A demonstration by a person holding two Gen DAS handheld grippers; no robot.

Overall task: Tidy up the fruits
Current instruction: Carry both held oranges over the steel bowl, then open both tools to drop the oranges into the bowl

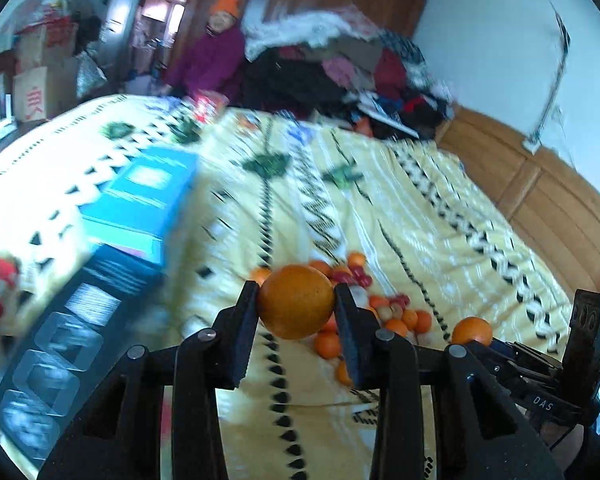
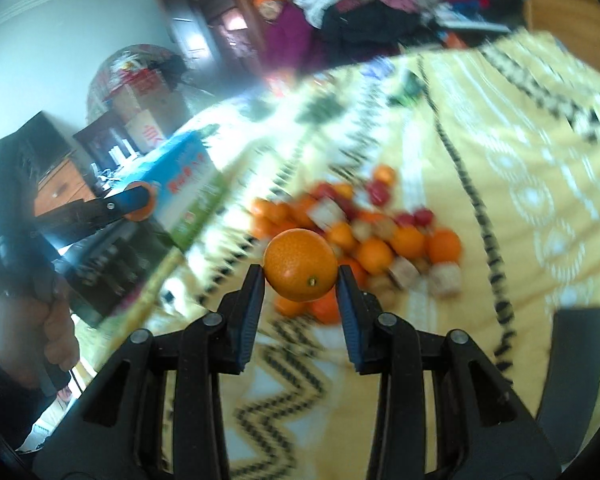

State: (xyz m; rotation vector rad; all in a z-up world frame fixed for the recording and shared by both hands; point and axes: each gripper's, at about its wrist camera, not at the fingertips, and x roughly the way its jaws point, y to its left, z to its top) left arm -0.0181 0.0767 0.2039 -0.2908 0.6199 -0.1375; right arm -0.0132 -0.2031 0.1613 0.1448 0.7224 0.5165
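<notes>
an orange (image 1: 296, 301) is clamped in the left claw (image 1: 296, 304) and a second orange (image 2: 301, 265) is clamped in the right claw (image 2: 301, 276), both held above the bed (image 1: 440, 208). most of the work is judged to be left: a mixed pile of fruit (image 2: 364, 236), with oranges, small red fruits and pale pieces, is seen lying loose on the yellow patterned cover. a blue box (image 1: 148, 196) and a dark tray with compartments (image 1: 52, 352) are seen to the left of the pile; whether any fruit has been sorted into them cannot be told.
</notes>
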